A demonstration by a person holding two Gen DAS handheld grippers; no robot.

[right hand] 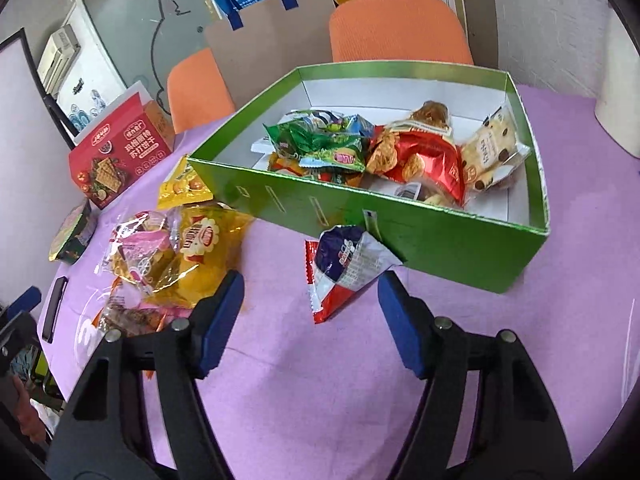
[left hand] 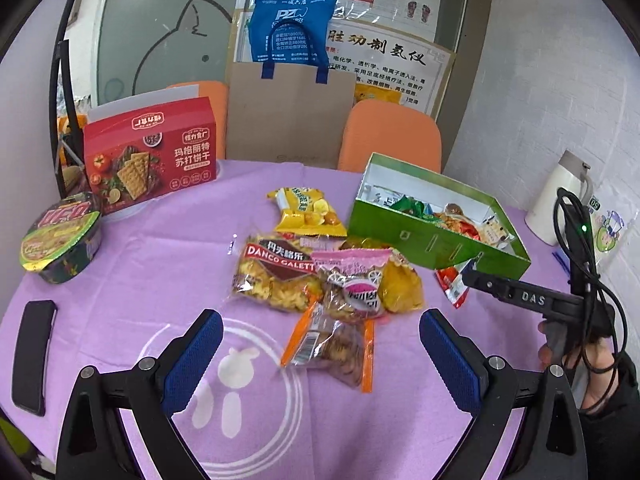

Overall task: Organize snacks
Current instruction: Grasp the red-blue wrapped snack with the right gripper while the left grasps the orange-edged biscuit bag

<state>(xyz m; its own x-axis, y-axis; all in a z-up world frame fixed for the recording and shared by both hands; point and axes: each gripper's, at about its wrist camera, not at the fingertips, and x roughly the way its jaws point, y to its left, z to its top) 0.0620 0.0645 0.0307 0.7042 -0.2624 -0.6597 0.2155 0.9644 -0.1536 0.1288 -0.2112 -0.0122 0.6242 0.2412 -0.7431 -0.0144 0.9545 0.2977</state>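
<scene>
Pick-up step in hand: the right claw (right hand: 310, 320) stood open, empty, astride the red-and-white packet (right hand: 344, 268) lying against the green box (right hand: 440, 240) near the surface's right edge. The left claw (left hand: 320, 344) was open over the loose snack pile (left hand: 328, 284) mid-surface. Next move, by judgement: close, lift, clear the box wall.

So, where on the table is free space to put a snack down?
Bare cloth lies between the noodle bowl and the snack pile, and near the right gripper. The green box is crowded right, emptier left.

Even, soft indoor light fills both my views, with faint shadows on the desk (left hand: 160, 264). Foil snack wrappers (right hand: 424, 160) glint slightly. Fisheye bends the edges, dark corners vignette, and focus stays fairly sharp.
</scene>
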